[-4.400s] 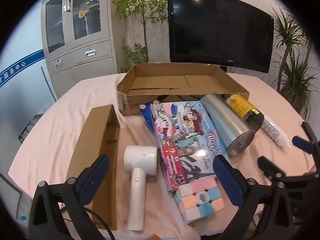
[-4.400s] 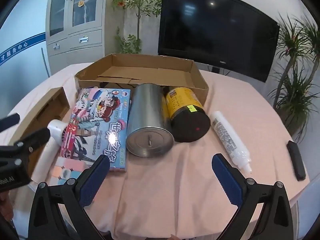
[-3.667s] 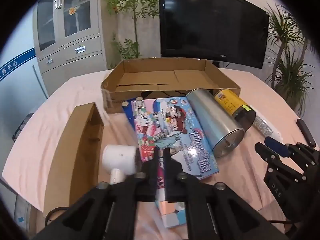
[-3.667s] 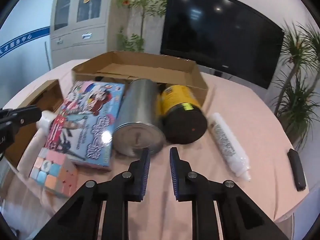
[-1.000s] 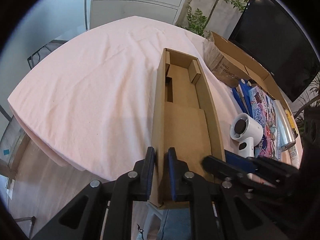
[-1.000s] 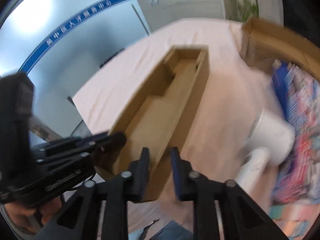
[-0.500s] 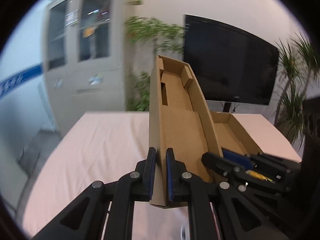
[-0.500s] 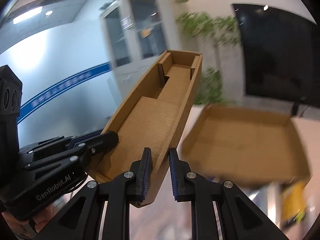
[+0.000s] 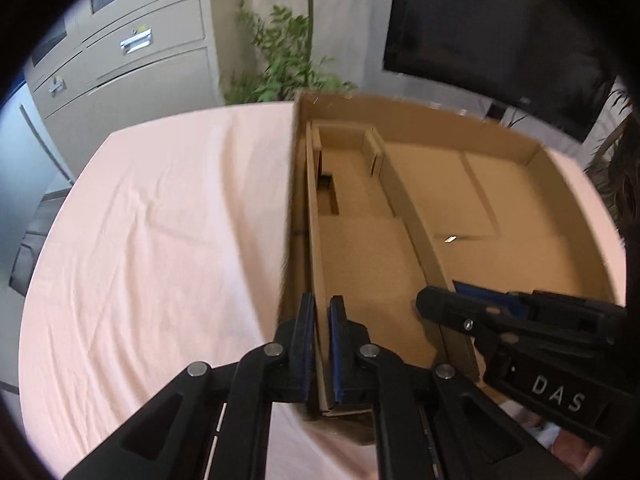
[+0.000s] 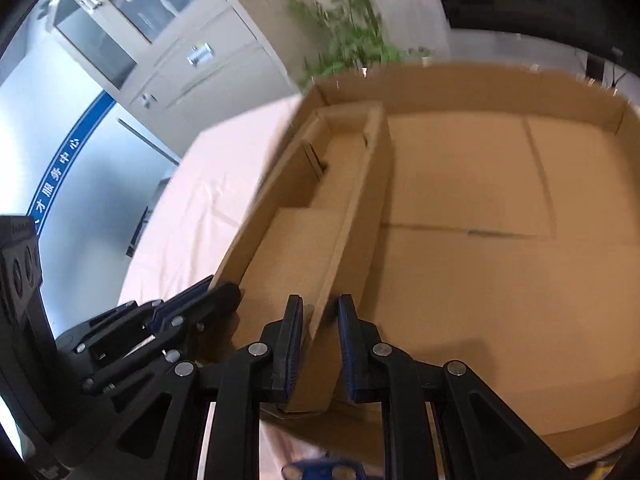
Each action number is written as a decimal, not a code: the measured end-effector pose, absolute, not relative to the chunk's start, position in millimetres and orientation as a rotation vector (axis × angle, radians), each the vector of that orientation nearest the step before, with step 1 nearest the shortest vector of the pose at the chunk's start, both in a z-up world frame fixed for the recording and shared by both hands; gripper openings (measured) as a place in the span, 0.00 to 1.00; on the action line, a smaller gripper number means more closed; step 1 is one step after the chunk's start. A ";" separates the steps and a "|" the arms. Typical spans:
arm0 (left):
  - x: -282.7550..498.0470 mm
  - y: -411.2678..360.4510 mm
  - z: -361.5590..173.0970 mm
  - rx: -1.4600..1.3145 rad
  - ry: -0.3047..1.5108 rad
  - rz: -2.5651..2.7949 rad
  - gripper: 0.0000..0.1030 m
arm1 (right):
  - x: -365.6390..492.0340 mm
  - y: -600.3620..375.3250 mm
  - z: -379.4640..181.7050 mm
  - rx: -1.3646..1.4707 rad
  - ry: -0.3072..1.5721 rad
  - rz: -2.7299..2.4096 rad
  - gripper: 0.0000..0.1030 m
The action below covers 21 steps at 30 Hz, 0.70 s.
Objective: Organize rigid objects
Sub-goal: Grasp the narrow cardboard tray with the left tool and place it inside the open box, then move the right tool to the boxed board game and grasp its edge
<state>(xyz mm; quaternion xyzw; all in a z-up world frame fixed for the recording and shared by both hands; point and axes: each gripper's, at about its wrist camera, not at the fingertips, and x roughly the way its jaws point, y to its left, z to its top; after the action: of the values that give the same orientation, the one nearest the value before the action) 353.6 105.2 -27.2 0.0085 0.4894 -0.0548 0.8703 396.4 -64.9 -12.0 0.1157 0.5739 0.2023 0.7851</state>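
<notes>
A long narrow cardboard tray (image 9: pixel 360 240) lies inside the left side of a wide shallow cardboard box (image 9: pixel 500 208) on the pink-clothed table. My left gripper (image 9: pixel 322 344) is shut on the narrow tray's left wall at its near end. My right gripper (image 10: pixel 318 344) straddles the tray's right wall (image 10: pixel 344 248) near its near end, jaws close around it. The narrow tray also shows in the right wrist view (image 10: pixel 296 240), against the big box's left wall (image 10: pixel 308 108). Each gripper shows in the other's view.
The pink tablecloth (image 9: pixel 160 220) spreads to the left of the box. A grey cabinet (image 9: pixel 132 64), a green plant (image 9: pixel 288 64) and a black TV (image 9: pixel 500 32) stand behind the table. The other task objects are out of view.
The narrow tray was held up in the air by both grippers; now it is lowered into the left side of the big box. Both grippers still hold its walls.
</notes>
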 end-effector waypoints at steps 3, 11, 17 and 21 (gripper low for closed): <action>346.1 106.8 -26.8 0.042 1.017 -0.107 0.06 | 406.8 -63.0 -30.9 0.261 1.257 0.437 0.15; 318.8 115.6 3.7 0.050 0.870 -0.051 0.69 | 388.2 -67.9 -22.9 0.327 1.206 0.492 0.57; 291.6 120.4 9.8 -0.090 0.847 -0.135 0.59 | 311.7 -169.1 39.9 0.263 0.961 0.317 0.84; 215.3 117.1 54.2 -0.138 0.605 -0.122 0.96 | 220.7 -228.7 62.5 0.181 0.896 0.375 1.00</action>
<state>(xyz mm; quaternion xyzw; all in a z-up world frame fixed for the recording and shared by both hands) 215.3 117.1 54.2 -0.0680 0.2974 -0.0602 0.9504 220.7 -228.7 62.5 0.0870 0.4299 0.1797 0.8805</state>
